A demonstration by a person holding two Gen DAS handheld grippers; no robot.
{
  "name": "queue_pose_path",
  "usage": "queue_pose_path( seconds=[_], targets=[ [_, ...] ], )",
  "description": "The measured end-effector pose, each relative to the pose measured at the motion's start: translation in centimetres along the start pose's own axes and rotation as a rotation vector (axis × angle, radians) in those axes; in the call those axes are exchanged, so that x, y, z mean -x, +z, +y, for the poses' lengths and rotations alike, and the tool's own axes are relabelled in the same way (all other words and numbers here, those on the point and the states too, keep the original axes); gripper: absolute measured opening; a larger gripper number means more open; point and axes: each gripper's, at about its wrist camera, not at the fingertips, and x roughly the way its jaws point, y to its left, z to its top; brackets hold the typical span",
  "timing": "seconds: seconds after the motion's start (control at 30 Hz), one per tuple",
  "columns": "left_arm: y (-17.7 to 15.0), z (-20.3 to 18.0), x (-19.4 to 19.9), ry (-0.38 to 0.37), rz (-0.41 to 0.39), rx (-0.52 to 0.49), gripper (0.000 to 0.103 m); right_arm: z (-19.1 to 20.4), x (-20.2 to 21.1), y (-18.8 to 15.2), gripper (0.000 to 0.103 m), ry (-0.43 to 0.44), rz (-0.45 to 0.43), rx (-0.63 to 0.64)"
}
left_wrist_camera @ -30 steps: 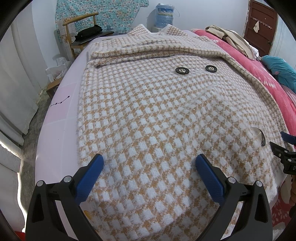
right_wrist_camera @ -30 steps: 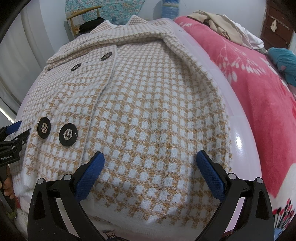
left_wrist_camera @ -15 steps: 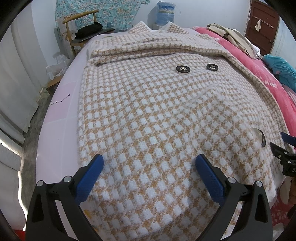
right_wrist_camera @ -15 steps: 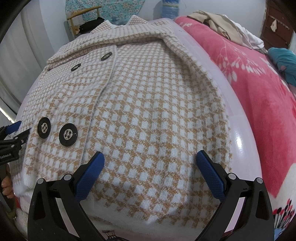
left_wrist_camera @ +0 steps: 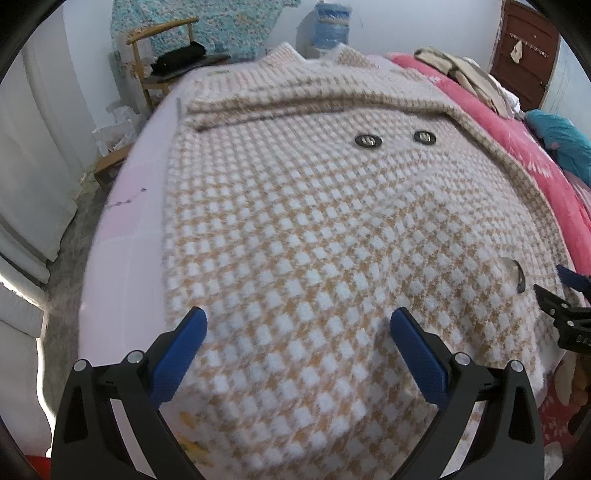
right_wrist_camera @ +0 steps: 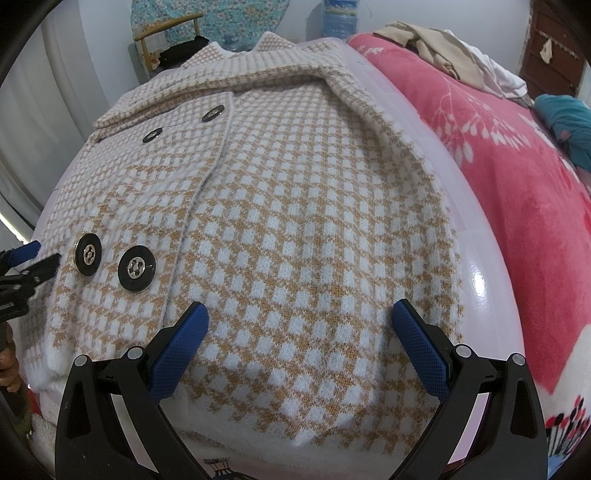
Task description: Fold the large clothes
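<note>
A large tan-and-white checked knit coat lies spread flat on a pale pink surface, collar at the far end, sleeves folded across the chest, black buttons on the front. My left gripper hovers open above the coat's near hem on its left half, nothing between its blue fingers. My right gripper is open too, over the hem of the coat on the right half. Each gripper's tip shows at the edge of the other's view.
A red flowered blanket covers the bed to the right, with a beige garment pile and a teal item on it. A wooden chair with dark clothing stands at the far left. A water jug stands behind.
The left gripper has risen and drifted slightly forward, so the coat appears a little lower in its view; the image is motion-blurred. The right gripper has hardly moved. Both stay open.
</note>
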Motion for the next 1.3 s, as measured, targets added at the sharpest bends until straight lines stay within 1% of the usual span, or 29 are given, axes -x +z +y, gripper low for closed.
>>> queue_pose_path(
  seconds=[0.13, 0.17, 0.3, 0.37, 0.43, 0.5, 0.57, 0.6, 0.67, 0.83, 0.87, 0.93, 1.07, 1.3],
  targets=[
    [-0.8, 1.3, 1.8, 0.003, -0.045, 0.015, 0.098, 0.1, 0.0, 0.0, 0.095, -0.001, -0.001, -0.002],
    [-1.2, 1.7, 2.4, -0.007, -0.059, 0.027, 0.098, 0.1, 0.0, 0.0, 0.095, -0.001, -0.002, -0.002],
    [-2.5, 2.8, 3.6, -0.041, -0.07, 0.062, 0.097, 0.1, 0.0, 0.0, 0.095, -0.001, -0.001, -0.002],
    [-3.4, 3.3, 4.1, -0.081, -0.075, 0.091, 0.093, 0.0, 0.0, 0.0, 0.095, -0.001, -0.001, -0.001],
    [-4.2, 3.7, 4.3, -0.124, -0.061, 0.118, 0.091, 0.0, 0.0, 0.0, 0.095, -0.001, -0.002, 0.0],
    [-4.9, 3.9, 4.1, -0.145, -0.034, 0.143, 0.086, -0.1, 0.0, 0.0, 0.095, -0.001, -0.003, -0.001],
    [-5.6, 4.4, 3.6, -0.168, 0.001, 0.181, 0.078, -0.2, 0.0, 0.0, 0.095, 0.0, -0.002, 0.001],
    [-5.8, 4.7, 3.5, -0.18, 0.007, 0.2, 0.077, -0.2, 0.0, 0.0, 0.095, 0.001, -0.003, 0.002],
    [-6.3, 5.2, 4.0, -0.196, -0.008, 0.225, 0.071, -0.2, 0.0, 0.1, 0.095, 0.0, -0.005, 0.002],
    [-7.1, 5.8, 4.2, -0.238, 0.002, 0.263, 0.058, -0.1, -0.1, 0.3, 0.095, 0.0, -0.009, 0.002],
    [-7.3, 5.8, 4.3, -0.257, 0.003, 0.268, 0.054, -0.2, -0.1, 0.2, 0.095, 0.0, -0.009, 0.002],
    [-7.6, 5.8, 4.5, -0.295, 0.005, 0.273, 0.049, -0.2, -0.2, 0.3, 0.095, 0.0, -0.007, 0.001],
    [-8.3, 6.1, 4.7, -0.324, 0.018, 0.296, 0.047, -0.2, -0.1, 0.2, 0.095, 0.001, -0.011, 0.002],
    [-9.5, 7.4, 4.6, -0.411, 0.038, 0.401, 0.047, 0.1, -0.2, 0.3, 0.095, -0.001, -0.013, 0.001]
  ],
)
